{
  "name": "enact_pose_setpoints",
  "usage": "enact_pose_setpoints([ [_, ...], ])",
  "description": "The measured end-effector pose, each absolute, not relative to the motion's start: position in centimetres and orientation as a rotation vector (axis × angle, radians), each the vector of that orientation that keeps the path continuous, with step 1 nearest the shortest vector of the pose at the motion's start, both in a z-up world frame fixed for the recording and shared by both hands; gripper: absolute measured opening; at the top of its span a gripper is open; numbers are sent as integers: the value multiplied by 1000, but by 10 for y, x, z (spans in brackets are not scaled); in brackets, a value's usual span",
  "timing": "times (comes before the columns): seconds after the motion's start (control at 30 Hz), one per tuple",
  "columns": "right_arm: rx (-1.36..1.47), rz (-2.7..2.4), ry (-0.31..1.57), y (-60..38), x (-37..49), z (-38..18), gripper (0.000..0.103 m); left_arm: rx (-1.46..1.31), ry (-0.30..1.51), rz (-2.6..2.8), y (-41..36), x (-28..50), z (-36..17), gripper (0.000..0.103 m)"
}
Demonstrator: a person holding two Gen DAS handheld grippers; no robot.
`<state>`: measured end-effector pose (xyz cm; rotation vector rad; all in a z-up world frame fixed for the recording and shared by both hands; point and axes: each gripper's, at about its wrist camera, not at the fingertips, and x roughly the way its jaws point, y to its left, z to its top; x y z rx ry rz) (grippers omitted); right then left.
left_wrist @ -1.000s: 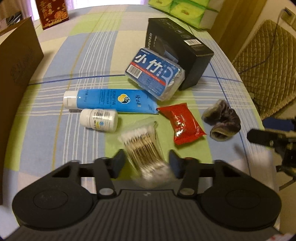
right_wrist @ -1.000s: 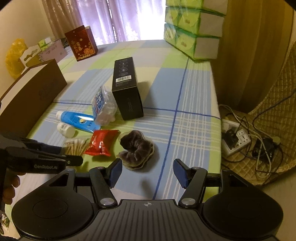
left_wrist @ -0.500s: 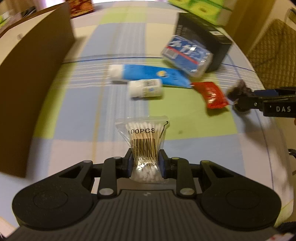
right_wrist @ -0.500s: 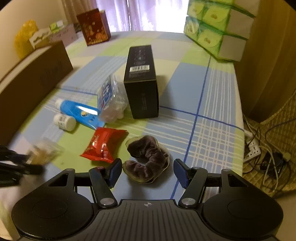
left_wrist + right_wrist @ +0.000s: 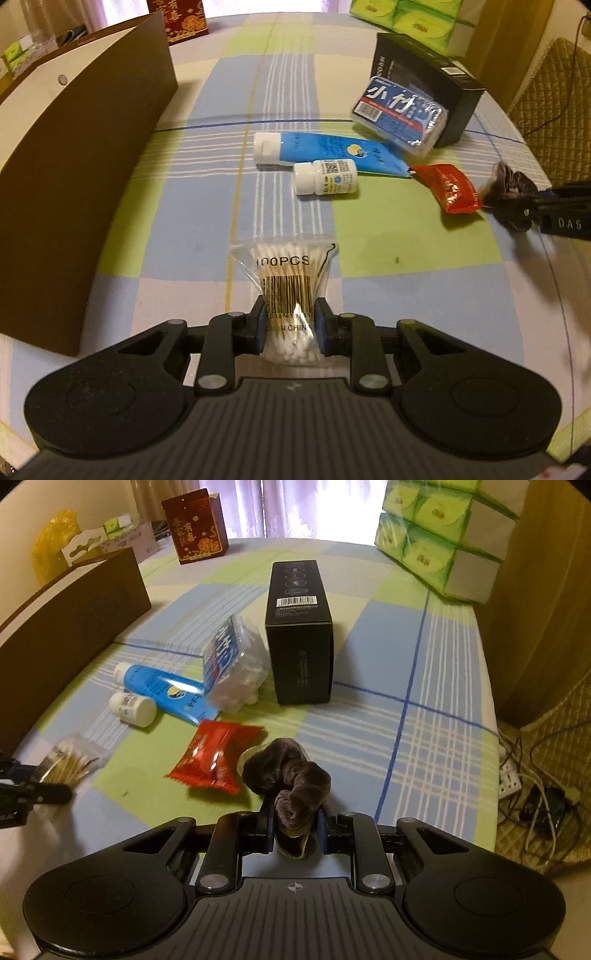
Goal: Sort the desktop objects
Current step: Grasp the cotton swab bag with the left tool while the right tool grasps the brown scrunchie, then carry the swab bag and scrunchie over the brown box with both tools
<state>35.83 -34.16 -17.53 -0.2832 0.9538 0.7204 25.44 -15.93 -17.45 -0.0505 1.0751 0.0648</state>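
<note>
- Left wrist view: my left gripper is clamped on the bag of cotton swabs, lifted above the near edge of the table; its long axis runs straight out along my fingers.
- My right gripper pinches the brown scrunchie near the table's right edge, beside the red packet.
- Both picks look done, I judge; next comes carrying each to its place, perhaps the brown box along the left edge.
- Lying across mid-table: blue tube, white bottle.
</note>
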Motion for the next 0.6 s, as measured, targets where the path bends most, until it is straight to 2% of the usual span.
enact_pose_setpoints([
  [0.33,-197,674,1020,-340,309,-144,18,-68,1038,-123,-137,239,-138,19],
  [0.6,-168,760,1005,-278,261,-106,18,-47,930,-219,-89,216,-81,19],
])
